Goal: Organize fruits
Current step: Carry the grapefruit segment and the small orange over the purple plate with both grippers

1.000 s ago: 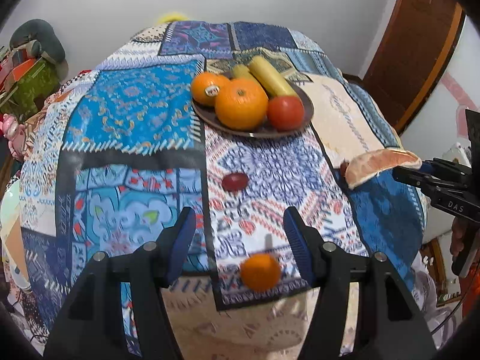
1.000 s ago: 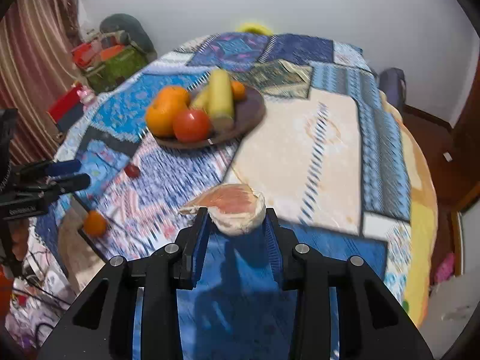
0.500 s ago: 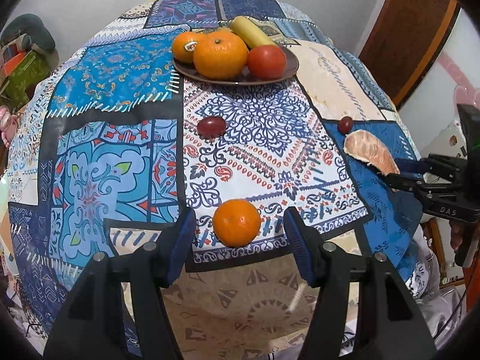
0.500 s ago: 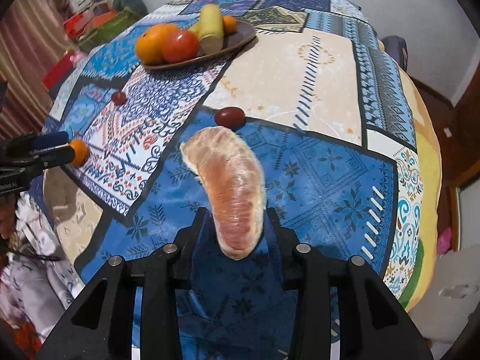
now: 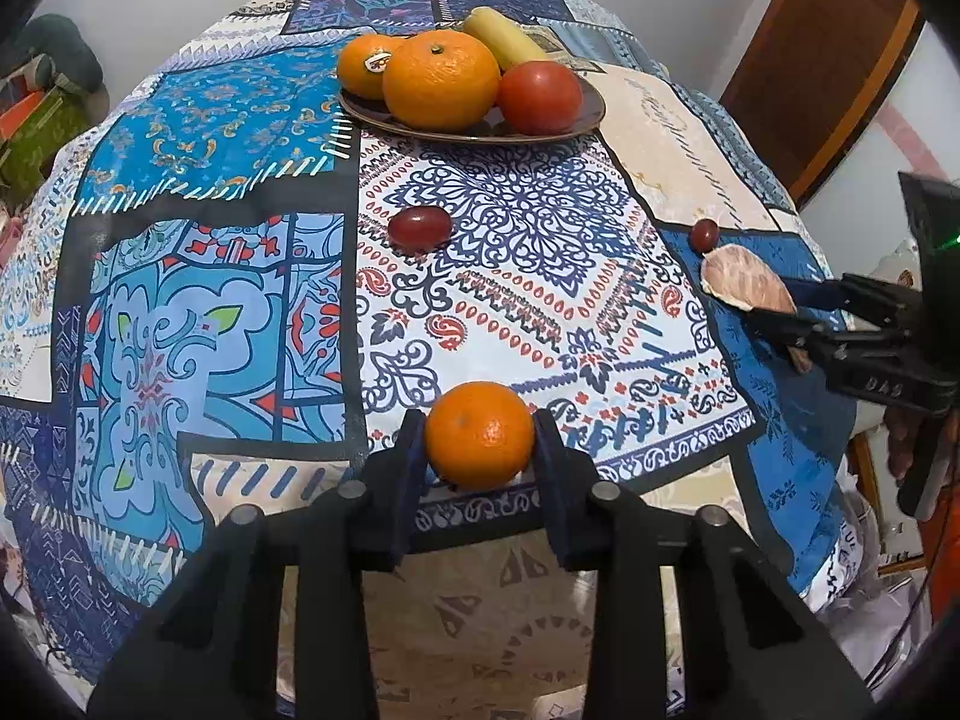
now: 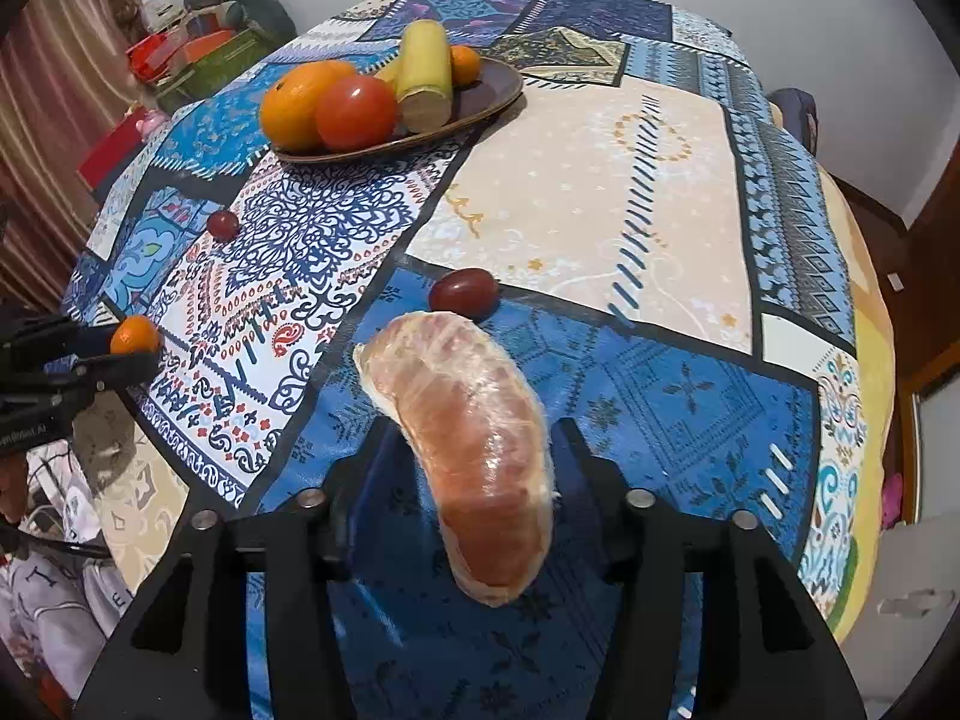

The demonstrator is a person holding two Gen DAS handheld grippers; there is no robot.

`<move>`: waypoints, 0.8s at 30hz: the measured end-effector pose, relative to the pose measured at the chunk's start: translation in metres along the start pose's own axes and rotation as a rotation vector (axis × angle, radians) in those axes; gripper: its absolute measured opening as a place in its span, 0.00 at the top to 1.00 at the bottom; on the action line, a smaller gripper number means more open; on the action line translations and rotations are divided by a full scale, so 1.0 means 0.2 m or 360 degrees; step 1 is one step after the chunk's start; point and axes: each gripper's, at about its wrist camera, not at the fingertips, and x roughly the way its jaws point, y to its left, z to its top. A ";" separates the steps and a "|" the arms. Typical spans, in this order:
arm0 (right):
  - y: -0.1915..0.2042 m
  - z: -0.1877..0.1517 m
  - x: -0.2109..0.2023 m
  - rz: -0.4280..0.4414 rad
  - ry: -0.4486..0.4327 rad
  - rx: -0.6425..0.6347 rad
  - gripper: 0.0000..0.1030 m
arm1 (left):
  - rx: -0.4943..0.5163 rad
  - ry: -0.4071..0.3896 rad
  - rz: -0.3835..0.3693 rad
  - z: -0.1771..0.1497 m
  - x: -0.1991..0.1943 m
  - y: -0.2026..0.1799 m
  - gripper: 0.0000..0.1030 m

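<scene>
My left gripper [image 5: 480,438] is shut on a small orange [image 5: 479,434] at the near edge of the patterned tablecloth. It also shows in the right wrist view [image 6: 135,336]. My right gripper [image 6: 474,450] is open around a peeled pomelo segment [image 6: 468,444] that lies on the blue patch; the segment also shows in the left wrist view [image 5: 750,285]. A brown plate [image 5: 588,114] at the back holds two oranges, a tomato [image 5: 540,96] and yellow-green pieces. Two red grapes lie loose: one mid-table [image 5: 419,227], one beside the segment [image 6: 463,292].
The table drops away at its near and right edges. A wooden door [image 5: 840,60] stands at the right. Boxes and clutter [image 6: 198,54] sit beyond the far left side.
My left gripper moved forward and closed on the small orange. My right gripper lowered the pomelo segment to the cloth and its fingers have spread apart from it.
</scene>
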 end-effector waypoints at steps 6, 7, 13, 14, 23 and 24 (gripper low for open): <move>0.00 0.02 0.05 0.0015 -0.0003 0.0021 0.48 | 0.0003 -0.0018 -0.0002 0.01 0.00 0.00 0.67; 0.00 0.02 0.05 0.0018 -0.0011 0.0022 0.48 | 0.0001 -0.0023 -0.0002 0.01 0.00 0.00 0.67; 0.02 0.02 0.04 0.0018 -0.0064 0.0055 0.57 | 0.0014 -0.0071 0.0005 0.05 -0.03 -0.02 0.67; 0.02 0.02 0.03 0.0026 -0.0073 0.0055 0.58 | 0.0020 -0.0083 0.0007 0.05 -0.04 -0.02 0.67; 0.09 0.05 -0.13 0.0041 -0.0226 0.0028 0.58 | 0.0036 -0.0198 0.0007 0.12 -0.15 -0.04 0.67; 0.10 0.06 -0.15 0.0040 -0.0247 0.0022 0.58 | 0.0036 -0.0215 0.0008 0.13 -0.17 -0.04 0.67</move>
